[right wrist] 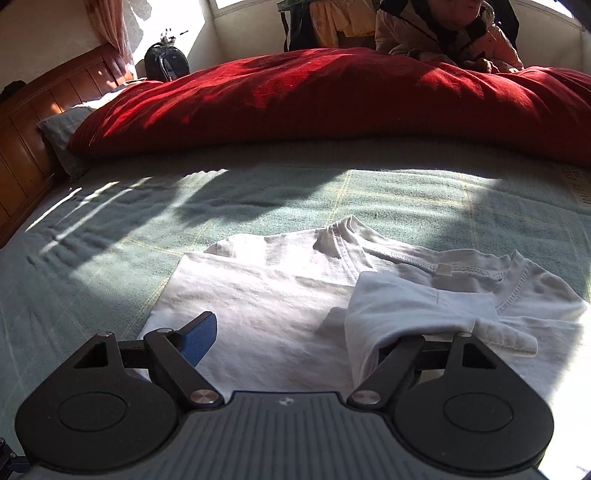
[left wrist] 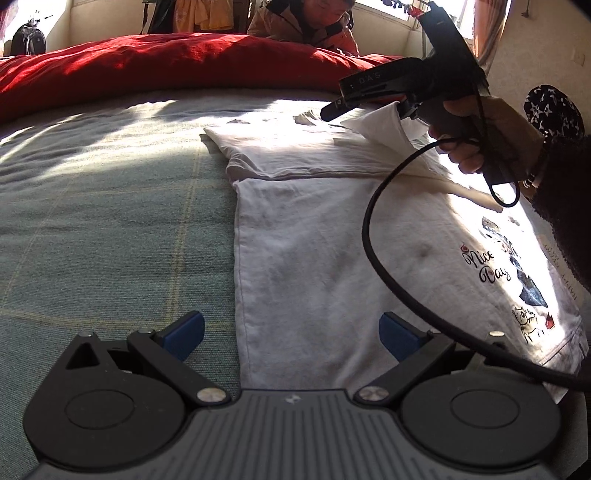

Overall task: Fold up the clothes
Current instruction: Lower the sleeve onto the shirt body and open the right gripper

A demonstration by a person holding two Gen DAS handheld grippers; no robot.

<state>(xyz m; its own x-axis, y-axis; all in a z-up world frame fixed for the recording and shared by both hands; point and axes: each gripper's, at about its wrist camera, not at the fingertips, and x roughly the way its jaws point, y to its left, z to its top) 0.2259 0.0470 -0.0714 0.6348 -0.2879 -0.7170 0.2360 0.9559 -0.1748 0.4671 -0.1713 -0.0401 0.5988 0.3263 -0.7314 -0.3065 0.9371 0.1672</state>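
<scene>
A white T-shirt (left wrist: 314, 258) with a "Nice Day" print (left wrist: 487, 266) lies flat on the green plaid bed sheet (left wrist: 110, 203). My left gripper (left wrist: 291, 332) hovers open over the shirt's left edge, with nothing between its blue pads. Further up, a hand holds my right gripper (left wrist: 369, 114) over the shirt's top, and a white sleeve (left wrist: 384, 125) hangs from it. In the right wrist view the right gripper (right wrist: 303, 332) stands wide open over the shirt (right wrist: 277, 295). The sleeve (right wrist: 406, 306) drapes over its right finger and hides that pad. The collar (right wrist: 509, 284) lies just beyond.
A bunched red duvet (right wrist: 332, 99) runs across the far side of the bed, and a person in a tan jacket (right wrist: 443, 33) leans behind it. A wooden headboard (right wrist: 22, 129) and a backpack (right wrist: 166, 62) are at far left. A black cable (left wrist: 373, 236) loops above the shirt.
</scene>
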